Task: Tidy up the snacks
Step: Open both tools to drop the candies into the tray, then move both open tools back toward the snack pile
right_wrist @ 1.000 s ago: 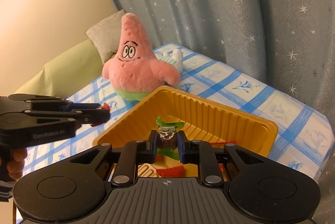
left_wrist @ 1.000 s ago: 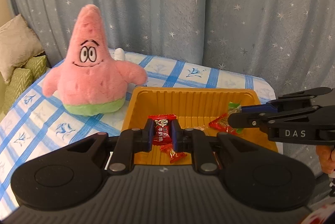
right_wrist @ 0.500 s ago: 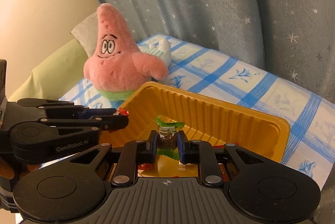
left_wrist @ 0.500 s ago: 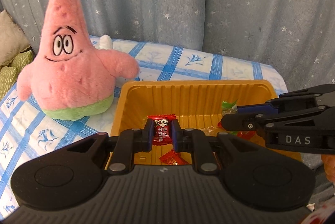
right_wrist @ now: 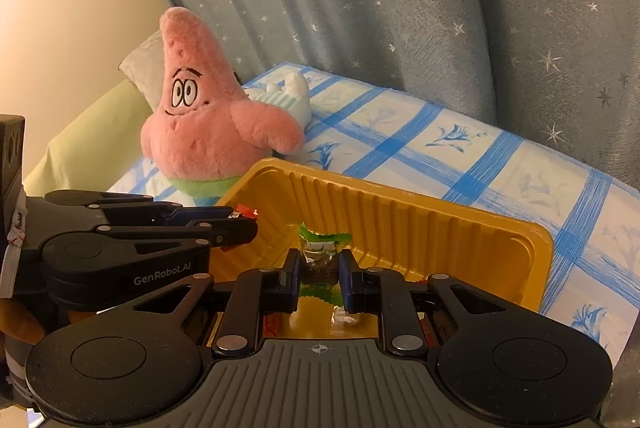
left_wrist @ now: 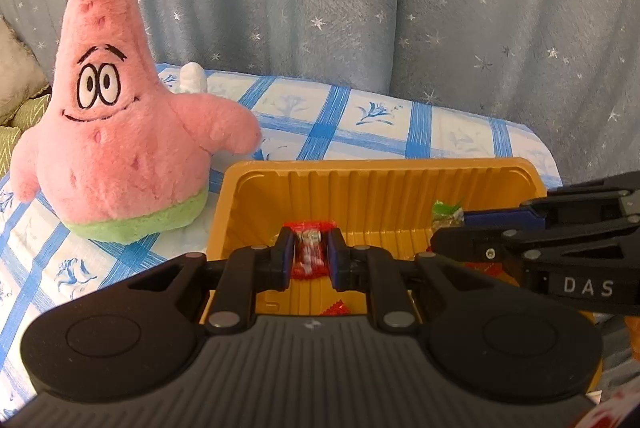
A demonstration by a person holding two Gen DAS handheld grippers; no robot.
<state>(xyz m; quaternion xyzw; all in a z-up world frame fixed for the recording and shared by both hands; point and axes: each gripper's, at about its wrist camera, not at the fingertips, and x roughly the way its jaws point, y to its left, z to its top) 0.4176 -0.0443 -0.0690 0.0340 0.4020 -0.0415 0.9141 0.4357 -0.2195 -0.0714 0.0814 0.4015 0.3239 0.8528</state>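
An orange ribbed tray [left_wrist: 384,184] [right_wrist: 440,224] sits on the blue-checked cloth. My left gripper [left_wrist: 310,254] hangs over the tray's near end, shut on a red-wrapped candy [left_wrist: 309,255]. In the right wrist view that gripper [right_wrist: 236,220] comes in from the left with the red wrapper [right_wrist: 245,212] at its tips. My right gripper [right_wrist: 320,268] is shut on a green-wrapped candy [right_wrist: 322,252] above the tray; in the left wrist view it [left_wrist: 448,228] reaches in from the right with the green candy [left_wrist: 446,210]. Loose red candies [left_wrist: 340,308] lie on the tray floor.
A pink star plush toy [left_wrist: 116,116] [right_wrist: 208,124] stands just left of the tray. A small white and green plush [right_wrist: 288,96] lies behind it. A starred grey-blue curtain [left_wrist: 360,8] hangs behind the table. Cushions [left_wrist: 20,88] lie at far left.
Both grippers have come closer to the tray and lower over it, each keeping its candy. The plush and tray look larger and nearer in both views.
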